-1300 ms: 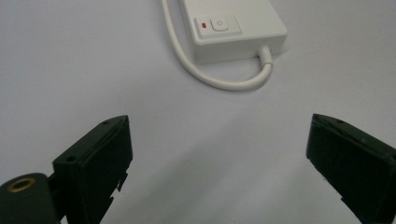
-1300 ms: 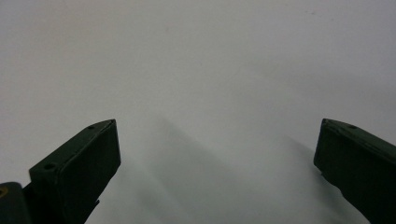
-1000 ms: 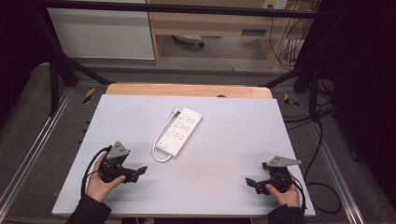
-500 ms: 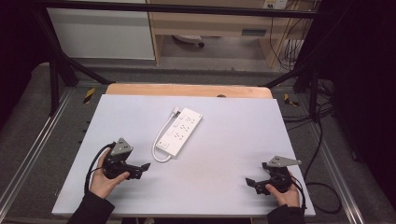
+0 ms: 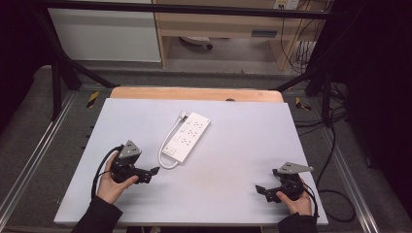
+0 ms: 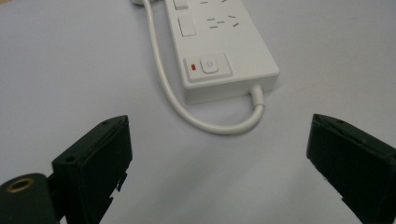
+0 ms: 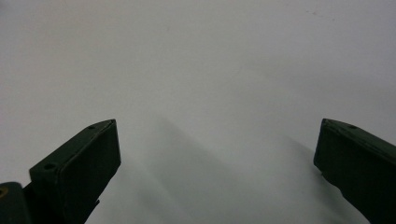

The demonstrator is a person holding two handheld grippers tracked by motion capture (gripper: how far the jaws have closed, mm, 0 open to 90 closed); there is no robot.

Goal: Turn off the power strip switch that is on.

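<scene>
Here the white power strip lies flat near the middle of the pale tabletop, set at a slant so that its far end points to the right. Its white cord leaves the near end, loops round and runs back along the strip's left side to a plug at the far end. No brand name or lettering can be read on it; in the left gripper view the near end shows a square button with a power symbol and a small red mark beside it, and farther up the casing the socket slots are cut off by the top edge.

The left tool sits near the left of the tabletop, just short of the cord's loop and not touching it, its jaws spread wide with nothing between them. The right tool rests at the near right, well apart from the strip, jaws likewise wide and bare, facing blank tabletop. Each is held by a hand in a dark sleeve, whose forearm is cut off by the near edge.
</scene>
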